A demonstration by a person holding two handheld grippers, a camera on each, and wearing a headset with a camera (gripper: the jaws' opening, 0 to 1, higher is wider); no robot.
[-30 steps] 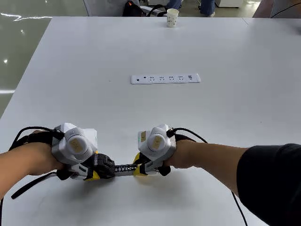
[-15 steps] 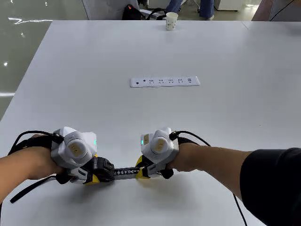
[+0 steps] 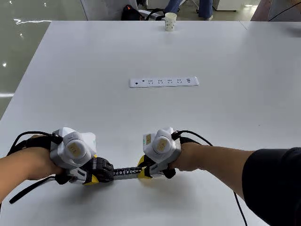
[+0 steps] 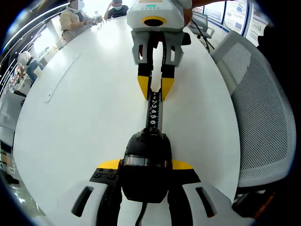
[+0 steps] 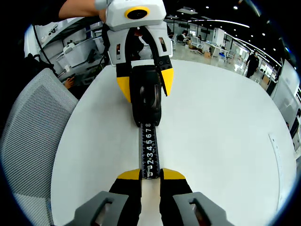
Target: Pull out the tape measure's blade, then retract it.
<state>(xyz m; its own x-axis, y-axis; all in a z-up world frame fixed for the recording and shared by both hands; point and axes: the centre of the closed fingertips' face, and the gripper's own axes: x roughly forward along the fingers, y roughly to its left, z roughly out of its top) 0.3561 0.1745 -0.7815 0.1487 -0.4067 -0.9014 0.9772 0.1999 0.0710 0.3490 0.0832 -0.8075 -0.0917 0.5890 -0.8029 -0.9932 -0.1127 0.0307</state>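
Left gripper is clamped shut on the black tape measure, jaws pressing either side of its body, yellow tips showing at both flanks. The tape measure sits low on the white desk, near its front edge, between the two hands. The blade is out a short way, numbers 1 to 8 readable in the right gripper view, running straight across to the right gripper. Right gripper is closed on the blade's free end, yellow tips pinching it from both sides. The blade lies low and flat, just over the desk; cannot tell if it touches. The grippers face each other, close together, joined by the blade.

Power strip lies mid-desk, well apart from the hands. Paper cup stands at the far edge. A grey mesh chair is beside the desk. Black cables trail from both grippers.
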